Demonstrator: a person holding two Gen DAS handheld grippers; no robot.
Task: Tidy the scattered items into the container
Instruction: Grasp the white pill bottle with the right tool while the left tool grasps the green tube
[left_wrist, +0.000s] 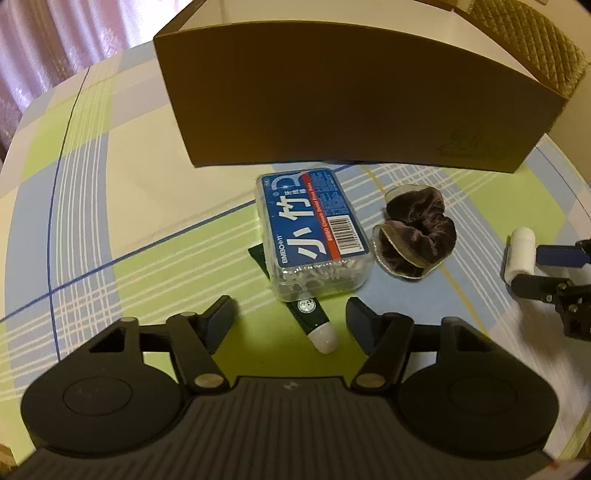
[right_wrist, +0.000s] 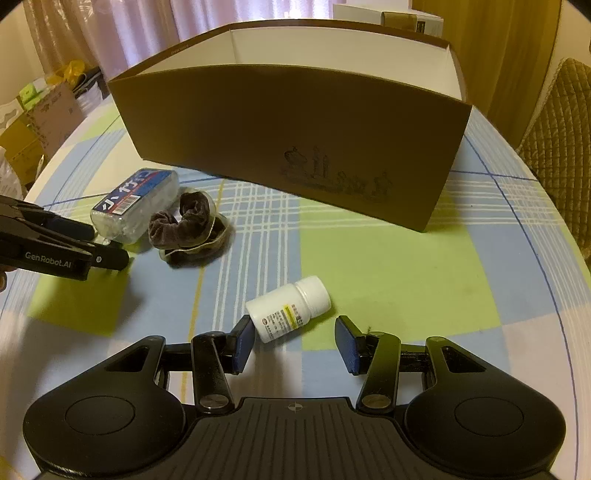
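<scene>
Since the small white plastic pill bottle (right_wrist: 289, 309) lies slantwise just ahead of the right gripper (right_wrist: 294, 345), its wide-open, empty fingers (right_wrist: 243, 347) nearly straddle it.

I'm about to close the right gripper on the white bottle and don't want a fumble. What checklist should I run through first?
1. Right gripper open: ok, jaws spread wide.
2. White bottle between the pads: not ok, only its base end is near the left pad; the cap lies beyond.
3. Bottle lying on its side, free of other items: ok.
4. Left gripper out of the way: ok, open over the green tube.
5. Brown box open on top: ok.
6. Box holds room: cannot tell, floor hidden.
</scene>
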